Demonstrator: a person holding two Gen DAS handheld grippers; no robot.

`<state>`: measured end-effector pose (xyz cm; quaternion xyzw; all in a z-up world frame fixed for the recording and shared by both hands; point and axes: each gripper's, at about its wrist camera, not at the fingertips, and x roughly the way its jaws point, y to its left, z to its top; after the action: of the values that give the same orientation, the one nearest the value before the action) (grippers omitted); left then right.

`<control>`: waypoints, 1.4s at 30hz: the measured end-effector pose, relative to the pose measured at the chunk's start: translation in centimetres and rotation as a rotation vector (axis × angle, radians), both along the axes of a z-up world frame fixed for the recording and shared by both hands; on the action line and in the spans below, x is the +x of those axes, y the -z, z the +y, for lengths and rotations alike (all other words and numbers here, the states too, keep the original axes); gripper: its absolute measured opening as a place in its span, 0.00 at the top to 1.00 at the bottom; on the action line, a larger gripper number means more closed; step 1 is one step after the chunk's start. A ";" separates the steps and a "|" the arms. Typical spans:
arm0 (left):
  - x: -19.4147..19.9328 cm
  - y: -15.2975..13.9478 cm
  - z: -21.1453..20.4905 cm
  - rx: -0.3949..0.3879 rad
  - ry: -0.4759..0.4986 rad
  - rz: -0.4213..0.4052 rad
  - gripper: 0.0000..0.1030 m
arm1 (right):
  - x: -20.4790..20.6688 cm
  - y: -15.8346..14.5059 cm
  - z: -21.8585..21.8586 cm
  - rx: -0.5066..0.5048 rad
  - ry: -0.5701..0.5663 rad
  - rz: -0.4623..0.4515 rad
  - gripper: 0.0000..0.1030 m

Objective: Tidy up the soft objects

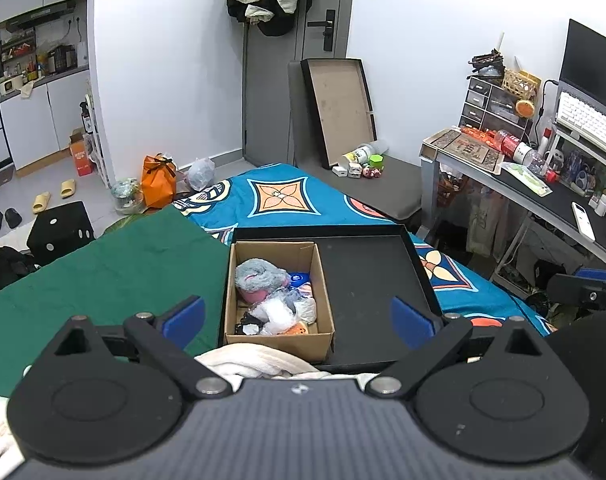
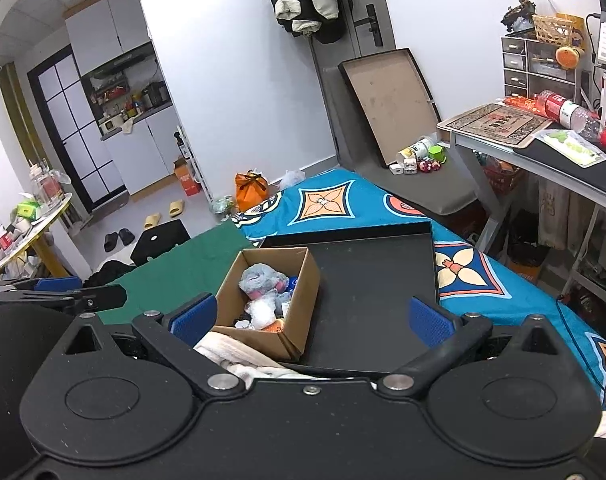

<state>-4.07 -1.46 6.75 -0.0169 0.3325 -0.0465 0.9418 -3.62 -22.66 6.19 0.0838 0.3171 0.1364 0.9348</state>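
Two black hand-held grippers with blue pads, left gripper (image 1: 297, 316) and right gripper (image 2: 311, 316), both spread wide, holding nothing. Grey-and-pink plush toy (image 1: 259, 278) lies in brown cardboard box (image 1: 323, 288), which sits in left part of black shallow tray (image 1: 367, 268) on blue patterned bedspread (image 1: 263, 196). Cream fleece cloth (image 1: 255, 360) just below box.

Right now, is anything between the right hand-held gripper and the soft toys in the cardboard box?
Only the cardboard box's near wall. The right hand-held gripper is open and empty, and the soft toys lie uncovered under the open top.
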 end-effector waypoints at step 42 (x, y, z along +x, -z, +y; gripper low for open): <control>0.2 0.2 -0.6 0.042 -0.018 0.003 0.04 | 0.3 0.1 -0.4 0.005 0.010 0.019 0.00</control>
<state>-3.87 -2.07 6.55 -0.0001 0.3346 -0.0310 0.9418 -3.37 -23.07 6.09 0.0888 0.3252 0.1316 0.9322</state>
